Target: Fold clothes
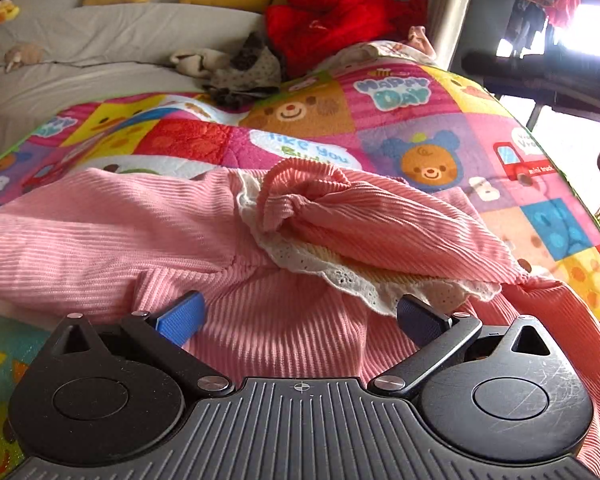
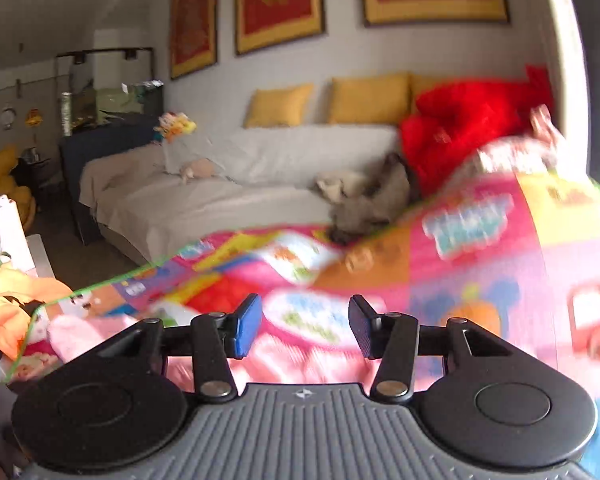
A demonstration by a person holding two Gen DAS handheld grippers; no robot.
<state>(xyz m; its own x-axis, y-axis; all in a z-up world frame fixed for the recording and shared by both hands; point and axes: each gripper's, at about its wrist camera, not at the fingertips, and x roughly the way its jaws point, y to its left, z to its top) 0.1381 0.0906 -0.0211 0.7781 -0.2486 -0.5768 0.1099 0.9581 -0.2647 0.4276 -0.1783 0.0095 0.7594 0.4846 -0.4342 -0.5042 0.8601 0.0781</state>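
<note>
A pink ribbed garment (image 1: 148,232) with a white lace trim (image 1: 340,272) lies crumpled on a bright patchwork quilt (image 1: 420,120); one sleeve (image 1: 340,208) is bunched across its middle. My left gripper (image 1: 300,316) hovers low over the garment's near part, open wide, its blue pads (image 1: 184,316) clear of the cloth. In the blurred right wrist view, my right gripper (image 2: 304,326) stands open above the quilt (image 2: 480,260) with nothing between its fingers. Pink cloth (image 2: 320,364) shows just under it.
Behind the quilt is a grey-covered sofa (image 1: 120,36) with yellow cushions (image 2: 364,98), a red garment (image 1: 332,20) and a grey and beige clothes pile (image 1: 240,68). Orange cloth (image 2: 16,308) lies off the quilt's left edge. A dark blurred shape (image 1: 540,76) crosses the far right.
</note>
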